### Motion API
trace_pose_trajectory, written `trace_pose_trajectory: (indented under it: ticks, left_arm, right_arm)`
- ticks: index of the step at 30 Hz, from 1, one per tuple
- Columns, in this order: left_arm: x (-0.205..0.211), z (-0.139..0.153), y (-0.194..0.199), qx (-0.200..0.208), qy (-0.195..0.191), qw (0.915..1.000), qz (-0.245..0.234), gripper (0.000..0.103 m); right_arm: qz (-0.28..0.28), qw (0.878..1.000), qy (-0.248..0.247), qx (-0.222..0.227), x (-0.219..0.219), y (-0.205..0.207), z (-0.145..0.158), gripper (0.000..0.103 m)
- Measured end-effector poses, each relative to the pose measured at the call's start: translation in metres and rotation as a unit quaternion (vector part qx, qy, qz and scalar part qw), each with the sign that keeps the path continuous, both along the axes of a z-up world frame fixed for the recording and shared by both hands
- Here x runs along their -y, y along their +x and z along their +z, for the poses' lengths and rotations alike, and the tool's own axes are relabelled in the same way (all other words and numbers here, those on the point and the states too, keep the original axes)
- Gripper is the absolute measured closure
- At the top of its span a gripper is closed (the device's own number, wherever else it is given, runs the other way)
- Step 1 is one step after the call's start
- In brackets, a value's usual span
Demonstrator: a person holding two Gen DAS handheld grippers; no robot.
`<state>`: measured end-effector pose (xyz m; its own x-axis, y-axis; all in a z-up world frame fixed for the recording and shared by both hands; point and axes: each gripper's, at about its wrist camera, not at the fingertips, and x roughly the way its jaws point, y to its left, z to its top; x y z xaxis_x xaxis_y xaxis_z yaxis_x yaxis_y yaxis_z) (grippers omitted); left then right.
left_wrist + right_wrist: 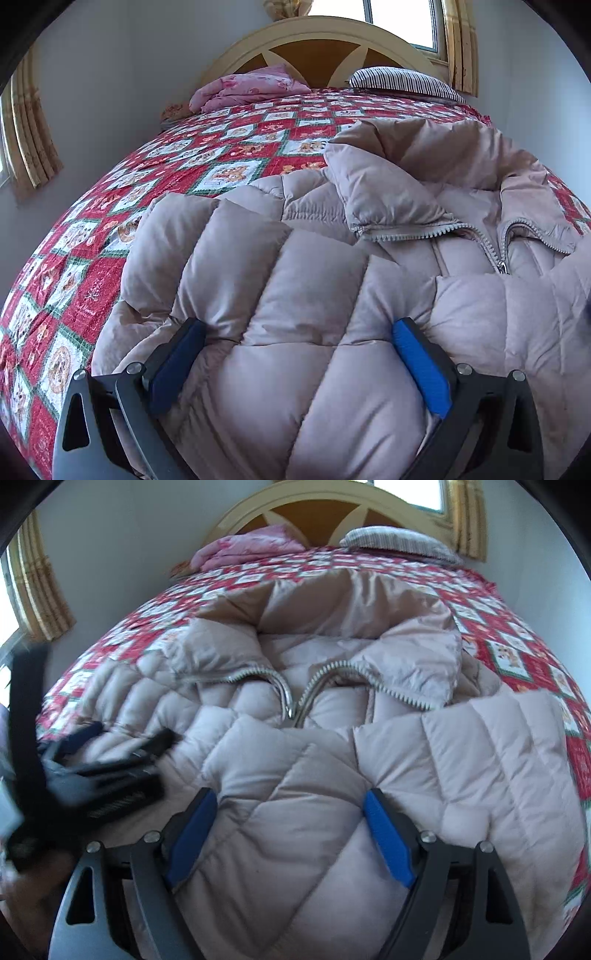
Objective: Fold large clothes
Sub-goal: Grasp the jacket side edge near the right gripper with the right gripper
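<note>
Jacket point(306, 295): a pale mauve quilted puffer, lying front-up on the bed and filling the near half of both views; its collar end points toward the headboard.
Zipper point(295, 701): open at the top, the two toothed edges curving apart from a meeting point near the chest.
Collar point(384, 192): flaps folded outward on each side of the zipper, lining showing.
Sleeves: one padded sleeve lies across the body under each pair of tongs, the two nearly meeting below the zipper.
Left tongs point(299, 328): jaws wide, blue pads on either side of a quilted sleeve panel and set low against the fabric; the pads do not appear to pinch it. In the right wrist view the same tool point(110, 760) is a dark blur at the left edge, so its detail there cannot be read.
Right tongs point(290, 801): jaws wide, straddling a puffed section of sleeve, pads point(388, 838) beside the fabric without squeezing it.
Bed point(207, 162): covered by a red, white and green patchwork quilt.
Pillows: a pink one point(251, 88) and a striped one point(406, 83) at the headboard point(314, 37), well apart from the jacket.
</note>
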<state>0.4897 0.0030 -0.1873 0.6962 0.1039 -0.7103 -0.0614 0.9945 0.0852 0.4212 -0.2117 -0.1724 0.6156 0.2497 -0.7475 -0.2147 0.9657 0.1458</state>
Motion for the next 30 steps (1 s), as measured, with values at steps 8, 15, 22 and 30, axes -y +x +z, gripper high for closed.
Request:
trace_pose_trajectory:
  ticks: [8, 15, 22, 30]
  left_arm:
    - [0.003, 0.002, -0.008, 0.01, -0.013, 0.9999, 0.003, 0.001]
    - [0.004, 0.002, -0.009, 0.016, -0.018, 0.9997, 0.004, 0.001]
    - [0.004, 0.002, -0.009, 0.02, -0.022, 0.9995, 0.006, 0.001]
    - [0.004, 0.002, -0.009, 0.019, -0.022, 0.9996, 0.006, 0.001]
  right_arm:
    - [0.012, 0.994, -0.068, 0.084, 0.028, 0.057, 0.065, 0.017]
    - [0.097, 0.977, -0.177, 0.066, 0.001, 0.151, 0.054, 0.017]
    - [0.164, 0.955, -0.245, 0.032, -0.019, 0.193, 0.034, 0.033]
    - [0.16, 0.945, -0.275, 0.079, -0.017, 0.153, 0.053, 0.096]
